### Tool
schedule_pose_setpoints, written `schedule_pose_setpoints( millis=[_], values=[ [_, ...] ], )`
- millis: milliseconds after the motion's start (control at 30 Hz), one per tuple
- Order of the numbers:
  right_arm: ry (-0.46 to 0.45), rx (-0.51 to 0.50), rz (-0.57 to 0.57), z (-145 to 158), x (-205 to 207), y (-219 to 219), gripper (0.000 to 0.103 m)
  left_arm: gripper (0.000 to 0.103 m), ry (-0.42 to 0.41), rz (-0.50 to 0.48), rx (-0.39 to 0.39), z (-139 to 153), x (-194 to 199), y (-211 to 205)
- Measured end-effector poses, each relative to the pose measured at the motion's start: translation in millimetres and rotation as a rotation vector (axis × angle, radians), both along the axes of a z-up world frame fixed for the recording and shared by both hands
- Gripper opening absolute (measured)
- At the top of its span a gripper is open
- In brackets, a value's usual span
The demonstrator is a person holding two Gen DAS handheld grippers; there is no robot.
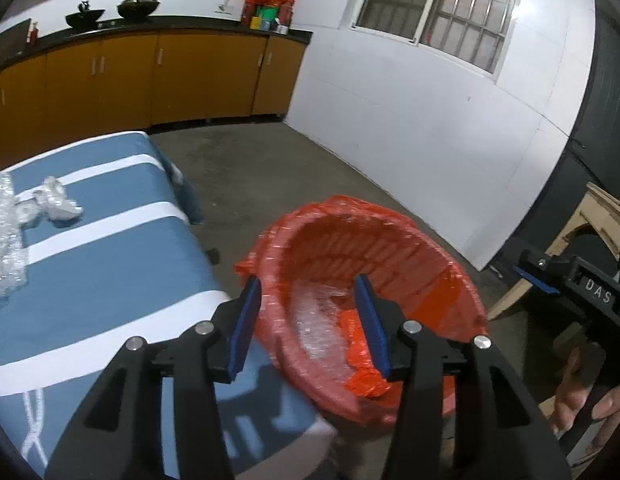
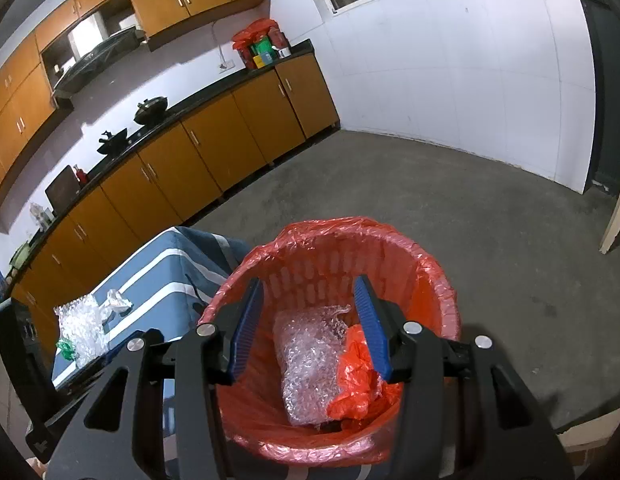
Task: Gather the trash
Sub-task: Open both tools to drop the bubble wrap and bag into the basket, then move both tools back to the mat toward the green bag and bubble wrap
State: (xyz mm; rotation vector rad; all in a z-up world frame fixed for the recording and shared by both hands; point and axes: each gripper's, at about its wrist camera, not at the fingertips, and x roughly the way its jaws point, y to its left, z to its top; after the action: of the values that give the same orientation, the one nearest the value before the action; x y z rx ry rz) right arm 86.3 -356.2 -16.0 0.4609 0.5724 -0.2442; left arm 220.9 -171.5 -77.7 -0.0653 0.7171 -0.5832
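A red basket lined with a red plastic bag (image 1: 390, 240) (image 2: 430, 264) stands on the floor beside a table with a blue-and-white striped cloth (image 1: 110, 260) (image 2: 166, 268). Bubble wrap (image 2: 310, 360) lies inside the basket; it also shows in the left wrist view (image 1: 318, 320). More bubble wrap (image 1: 2, 232) (image 2: 80, 328) and a crumpled clear plastic piece (image 1: 56, 200) (image 2: 118, 300) lie on the table. My left gripper (image 1: 308, 320) is open and empty above the basket's near rim. My right gripper (image 2: 308, 320) is open and empty over the basket. It also shows at the right of the left wrist view (image 1: 538, 280).
Orange cabinets with a dark counter (image 1: 150, 60) (image 2: 210, 136) run along the far wall, with woks and a red bag on top. Grey concrete floor (image 2: 470, 208) spreads to the right. A green scrap (image 2: 66, 348) lies by the bubble wrap on the table.
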Motion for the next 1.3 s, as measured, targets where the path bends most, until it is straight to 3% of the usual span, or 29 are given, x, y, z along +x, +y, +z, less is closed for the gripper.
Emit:
schedule_pose_setpoints(
  millis=[267,533,700,1100,1300],
  values=[
    [0.011,-0.050,0.056,5,14,27,0.049,0.063,-0.044,0.133,0.033,7,-1,50],
    [0.019,-0.131,0.182,11,42,80,0.053,0.067,-0.082,0.288,0.073,11,-3,124],
    [0.003,-0.205,0.318,16,69,138,0.058,0.070,-0.123,0.424,0.126,14,-9,184],
    [0.016,-0.222,0.658,4,139,292,0.058,0.081,-0.147,0.765,0.169,8,-25,318],
    [0.073,-0.211,0.761,-18,177,355,0.057,0.083,-0.146,0.837,0.164,6,-29,354]
  ],
)
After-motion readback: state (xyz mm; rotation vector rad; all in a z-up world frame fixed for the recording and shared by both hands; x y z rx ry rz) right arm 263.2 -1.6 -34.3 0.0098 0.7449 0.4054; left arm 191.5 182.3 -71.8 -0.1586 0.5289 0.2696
